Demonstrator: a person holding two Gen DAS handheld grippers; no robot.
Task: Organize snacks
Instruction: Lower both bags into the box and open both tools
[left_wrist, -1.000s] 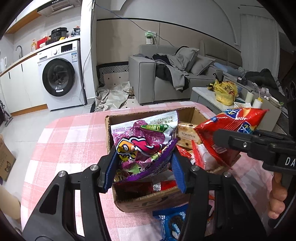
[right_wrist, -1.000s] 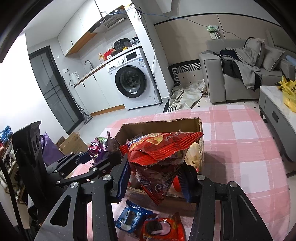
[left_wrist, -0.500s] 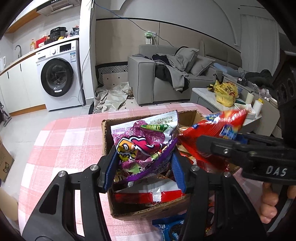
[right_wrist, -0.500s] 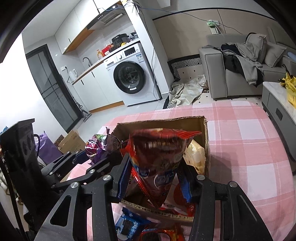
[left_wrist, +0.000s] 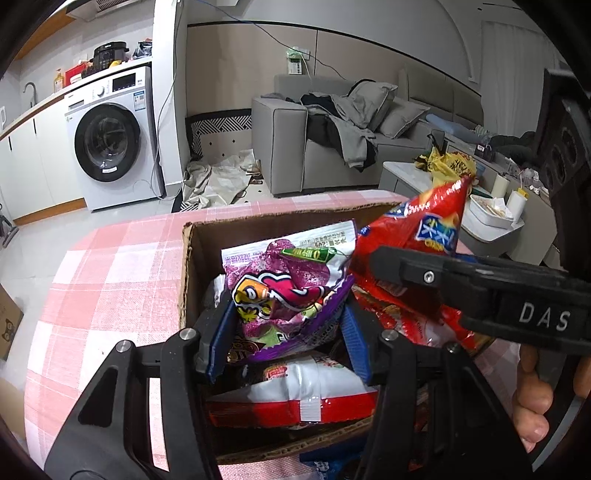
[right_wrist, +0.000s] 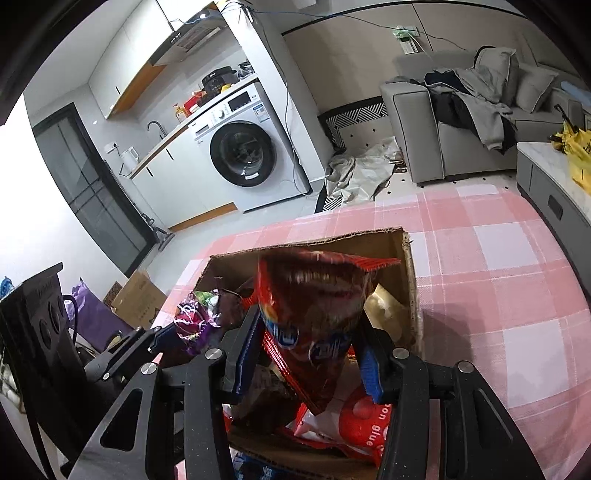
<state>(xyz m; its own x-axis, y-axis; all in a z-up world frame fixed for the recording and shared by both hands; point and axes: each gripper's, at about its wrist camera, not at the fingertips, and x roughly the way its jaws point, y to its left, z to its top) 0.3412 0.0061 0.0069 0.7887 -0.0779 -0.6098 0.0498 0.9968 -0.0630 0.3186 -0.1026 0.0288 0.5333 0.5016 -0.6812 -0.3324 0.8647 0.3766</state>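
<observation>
An open cardboard box (left_wrist: 192, 266) (right_wrist: 408, 266) stands on the pink checked tablecloth, holding several snack packets. My left gripper (left_wrist: 286, 328) is shut on a purple snack bag (left_wrist: 280, 291) and holds it inside the box mouth, over a white and red packet (left_wrist: 295, 398). My right gripper (right_wrist: 308, 356) is shut on a red chip bag (right_wrist: 314, 306) (left_wrist: 417, 229), also down inside the box, to the right of the purple bag. In the left wrist view the right gripper's black body crosses the right side. In the right wrist view the purple bag (right_wrist: 194, 321) shows at the left.
A blue packet (left_wrist: 325, 465) lies on the cloth in front of the box. The tablecloth (right_wrist: 498, 258) stretches right and behind the box. A person's hand (left_wrist: 532, 402) grips the right tool. Beyond the table are a washing machine (left_wrist: 110, 144), a grey sofa (left_wrist: 332, 133) and a low table.
Both grippers have come forward and down with their bags, from above the box's near edge into its opening. The red bag moved left, closer to the purple one.
</observation>
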